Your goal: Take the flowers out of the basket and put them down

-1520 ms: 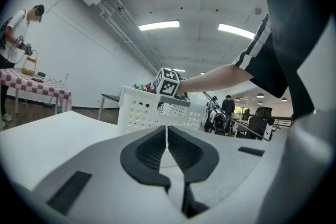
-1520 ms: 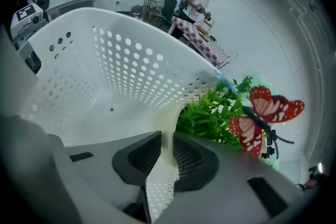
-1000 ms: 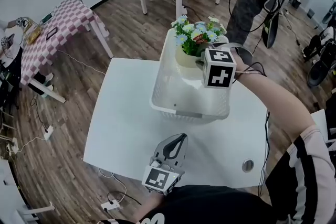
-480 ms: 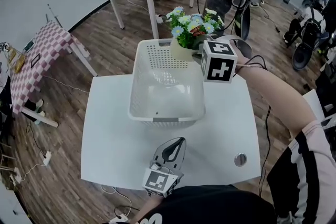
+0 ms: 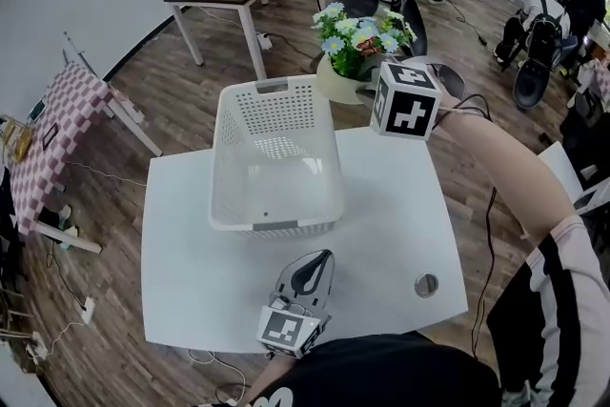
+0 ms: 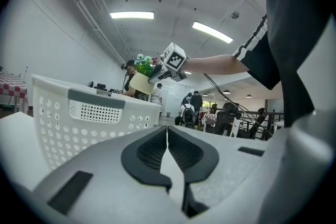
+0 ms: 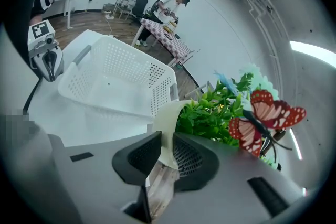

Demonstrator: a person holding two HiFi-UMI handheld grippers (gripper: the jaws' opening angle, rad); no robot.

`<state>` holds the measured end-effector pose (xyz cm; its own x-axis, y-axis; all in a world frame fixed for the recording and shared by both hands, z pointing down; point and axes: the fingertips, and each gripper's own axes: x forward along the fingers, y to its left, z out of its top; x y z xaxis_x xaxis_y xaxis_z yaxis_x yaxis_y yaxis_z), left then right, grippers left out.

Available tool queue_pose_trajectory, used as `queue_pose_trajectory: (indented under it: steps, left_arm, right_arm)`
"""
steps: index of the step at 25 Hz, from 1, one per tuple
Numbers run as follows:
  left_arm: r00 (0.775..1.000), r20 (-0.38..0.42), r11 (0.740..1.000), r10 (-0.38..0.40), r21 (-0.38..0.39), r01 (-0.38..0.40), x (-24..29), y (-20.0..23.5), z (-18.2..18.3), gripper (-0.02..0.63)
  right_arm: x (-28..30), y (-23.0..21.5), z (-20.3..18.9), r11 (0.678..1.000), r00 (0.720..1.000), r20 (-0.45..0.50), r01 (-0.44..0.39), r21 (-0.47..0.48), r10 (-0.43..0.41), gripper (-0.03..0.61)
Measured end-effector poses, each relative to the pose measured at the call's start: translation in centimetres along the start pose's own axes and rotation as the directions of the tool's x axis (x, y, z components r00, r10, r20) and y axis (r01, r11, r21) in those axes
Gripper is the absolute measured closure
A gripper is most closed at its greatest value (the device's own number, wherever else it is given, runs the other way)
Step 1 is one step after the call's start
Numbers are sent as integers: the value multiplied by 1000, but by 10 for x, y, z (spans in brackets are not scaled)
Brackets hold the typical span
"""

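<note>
- Right gripper (image 7: 166,157) is pinching the rim of the cream pot (image 7: 169,122), with one jaw inside the rim and one outside.
- Flowers (image 5: 360,37) are riding in that pot, raised in the air, outside the basket (image 5: 273,87) and just past its far right corner.
- A red butterfly (image 7: 264,119) is sticking up among the green leaves.
- The white basket is standing upright on the white table (image 5: 391,205), toward its far left part.
- Left gripper (image 5: 321,260) is lying low at the table's near edge, its jaws pressed together with nothing between them, pointing toward the basket.
</note>
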<state>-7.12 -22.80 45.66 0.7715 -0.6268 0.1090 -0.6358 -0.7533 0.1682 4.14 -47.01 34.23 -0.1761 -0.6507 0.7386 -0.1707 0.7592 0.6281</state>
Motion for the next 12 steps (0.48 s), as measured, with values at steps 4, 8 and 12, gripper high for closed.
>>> queue_pose_trajectory:
  steps: [4,8,12]
  left_arm:
    - [1000,-11,1000,-14,2,14,7,-3,0,604]
    - [999,-21,1000,-28,0,28,13,-8,-5,604]
    - [999,-31,999,-37,1,37,18,-11,-8,604]
  right_arm:
    - [3,3,-17,1000,1000,-14,-5,23,5,499]
    - [8,12,-33,999,1000,-22,-13,42,14,499]
    - [16,21,-44,998,999,-29,-26,53,27,499]
